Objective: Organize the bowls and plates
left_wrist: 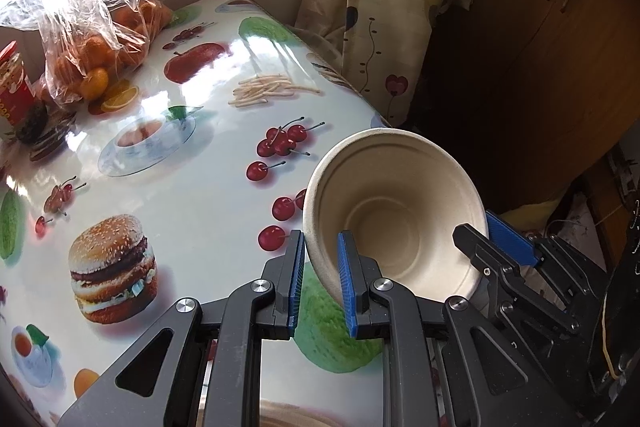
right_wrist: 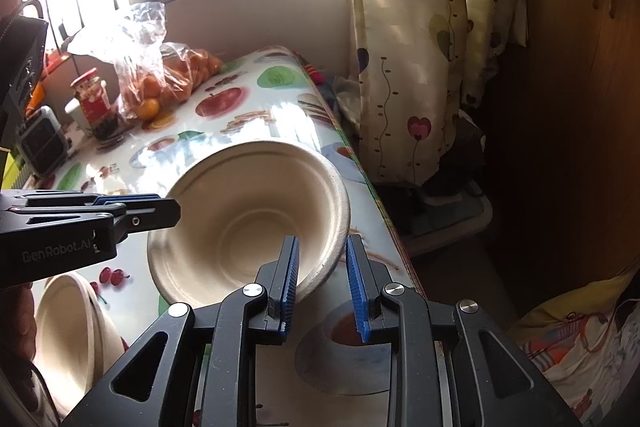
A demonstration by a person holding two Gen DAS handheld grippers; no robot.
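While both grippers meet at one beige paper bowl (left_wrist: 394, 223), the left gripper (left_wrist: 322, 283) has its jaws on the bowl's left rim, one blue pad inside and one outside, though I cannot tell how firmly they press. The right gripper (right_wrist: 322, 287) has its jaws around the opposite rim in the same way, with a small gap visible at the outer pad. The bowl is tilted, lifted over the right edge of the surface (left_wrist: 208, 187), its opening toward the cameras. A second stack of bowls (right_wrist: 72, 331) lies near the front left of the surface; I cannot count them. At the far left corner sit one bag of oranges (left_wrist: 100, 43) and one red jar (left_wrist: 14, 87).
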